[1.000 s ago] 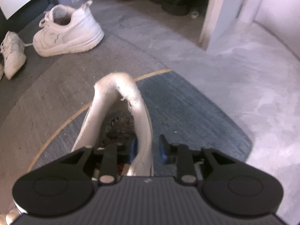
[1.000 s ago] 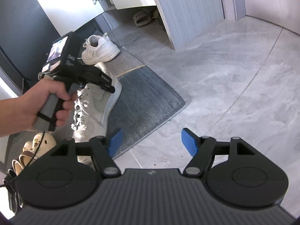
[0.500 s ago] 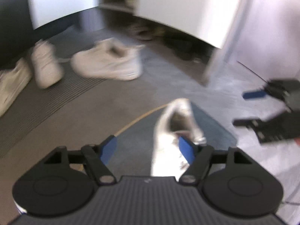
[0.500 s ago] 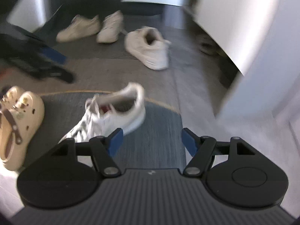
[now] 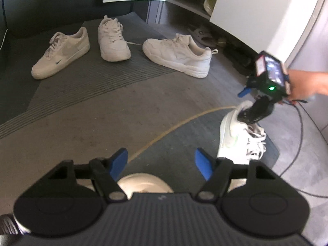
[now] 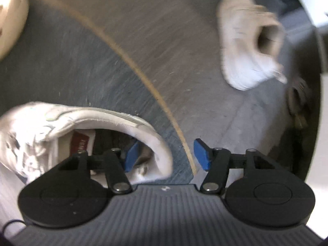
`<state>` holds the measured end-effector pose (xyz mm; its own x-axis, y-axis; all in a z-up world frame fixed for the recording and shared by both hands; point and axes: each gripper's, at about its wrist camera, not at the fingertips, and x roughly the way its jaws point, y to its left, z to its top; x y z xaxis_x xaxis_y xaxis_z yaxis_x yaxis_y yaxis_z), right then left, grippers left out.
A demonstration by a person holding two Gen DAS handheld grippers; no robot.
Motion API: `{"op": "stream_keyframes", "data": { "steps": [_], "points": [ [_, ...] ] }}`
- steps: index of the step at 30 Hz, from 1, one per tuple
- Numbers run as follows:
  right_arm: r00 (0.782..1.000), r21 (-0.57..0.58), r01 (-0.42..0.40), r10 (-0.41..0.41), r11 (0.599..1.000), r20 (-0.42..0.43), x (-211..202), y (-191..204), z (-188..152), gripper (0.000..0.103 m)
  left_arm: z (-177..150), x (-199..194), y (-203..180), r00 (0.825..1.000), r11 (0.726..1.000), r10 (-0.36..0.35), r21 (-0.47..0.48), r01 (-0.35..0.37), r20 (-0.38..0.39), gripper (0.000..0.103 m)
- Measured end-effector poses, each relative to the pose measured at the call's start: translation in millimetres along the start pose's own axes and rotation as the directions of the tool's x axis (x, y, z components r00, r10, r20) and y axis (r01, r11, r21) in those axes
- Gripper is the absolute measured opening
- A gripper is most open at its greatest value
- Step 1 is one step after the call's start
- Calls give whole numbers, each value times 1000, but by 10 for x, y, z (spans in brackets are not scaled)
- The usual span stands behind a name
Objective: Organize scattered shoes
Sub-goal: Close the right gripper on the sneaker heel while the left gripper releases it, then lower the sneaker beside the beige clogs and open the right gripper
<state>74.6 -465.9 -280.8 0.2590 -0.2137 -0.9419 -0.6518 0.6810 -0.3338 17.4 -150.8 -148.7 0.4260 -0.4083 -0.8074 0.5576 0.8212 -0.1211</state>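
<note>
A white sneaker with green trim (image 5: pixel 235 131) lies on the blue-grey mat (image 5: pixel 180 141). My right gripper (image 6: pixel 166 153) is open and straddles its heel collar (image 6: pixel 162 143), one blue finger inside the shoe, one outside; the left wrist view shows that gripper (image 5: pixel 256 110) at the sneaker's opening. My left gripper (image 5: pixel 161 162) is open and empty above the mat's edge, with a beige clog (image 5: pixel 143 184) just under it. Three more white sneakers (image 5: pixel 61 51), (image 5: pixel 112 39), (image 5: pixel 178 55) stand on the dark ribbed mat farther off.
An open white shoe cabinet (image 5: pixel 256 10) stands at the back right, with sandals (image 5: pixel 203 34) and dark shoes under it. A black cable (image 5: pixel 301 143) trails over the grey floor at right. A beige clog (image 6: pixel 10 20) lies at the mat's left.
My left gripper has let go of the green-trimmed sneaker, opened and pulled back to the left. My right gripper has swung in and come down over that sneaker's heel.
</note>
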Motion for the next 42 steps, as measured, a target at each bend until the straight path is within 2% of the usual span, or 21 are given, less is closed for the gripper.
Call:
{"op": "stream_keyframes", "data": {
  "steps": [1,3,6,11,13,16,18,20,23,25,27,30,32,34,36,38,42],
  "points": [
    [1000,-4,-9,9,1000,-6,43,1,21,56,-13,-11,29,1000,1000,8,-1,-8,-3,74],
    [999,4,-47,47,999,-11,156,24,8,37,-21,-1,94,1000,1000,5,-19,-6,-24,74],
    [999,14,-50,50,999,16,201,64,-59,38,-23,13,144,1000,999,8,-31,-9,-29,73],
    [995,143,-91,84,986,59,100,-34,-175,34,11,23,107,1000,1000,8,-28,-8,-21,73],
    [993,204,-107,94,973,73,85,-74,-244,33,36,8,65,1000,1000,-7,-28,6,-14,73],
    [985,345,-164,134,924,109,36,-186,-472,32,31,3,9,1000,1000,-18,-17,18,-6,73],
    [977,482,-209,163,851,136,-18,-241,-783,31,20,8,-21,1000,1000,-19,-5,19,-9,73],
    [973,606,-230,178,761,146,-36,-239,-1082,30,15,26,-33,1000,1000,-26,-11,25,-12,73],
    [966,772,-254,194,583,171,-79,-67,-1612,30,17,61,-46,999,999,-32,-16,32,-24,73],
    [960,834,-269,207,482,190,-110,78,-1869,30,20,80,-57,999,999,-35,-16,34,-30,73],
    [951,913,-268,239,308,199,-163,372,-2222,30,14,98,-85,999,999,-38,-9,37,-31,73],
    [912,939,-309,329,151,247,-263,891,-2477,30,6,136,-120,998,999,-47,-4,46,-37,73],
    [884,940,-334,368,66,288,-337,1239,-2535,31,5,168,-141,998,999,-51,-5,51,-42,73],
    [863,934,-357,382,-7,332,-368,1470,-2550,32,13,207,-167,997,998,-56,-9,56,-48,73],
    [841,922,-372,380,-112,385,-359,1711,-2555,32,20,224,-183,997,998,-65,-15,64,-52,73],
    [833,913,-369,373,-175,408,-345,1819,-2538,33,20,227,-222,996,998,-69,-7,69,-49,73],
    [838,914,-347,369,-210,403,-373,1858,-2421,33,10,236,-273,996,997,-74,3,74,-49,73]
  ]
}}
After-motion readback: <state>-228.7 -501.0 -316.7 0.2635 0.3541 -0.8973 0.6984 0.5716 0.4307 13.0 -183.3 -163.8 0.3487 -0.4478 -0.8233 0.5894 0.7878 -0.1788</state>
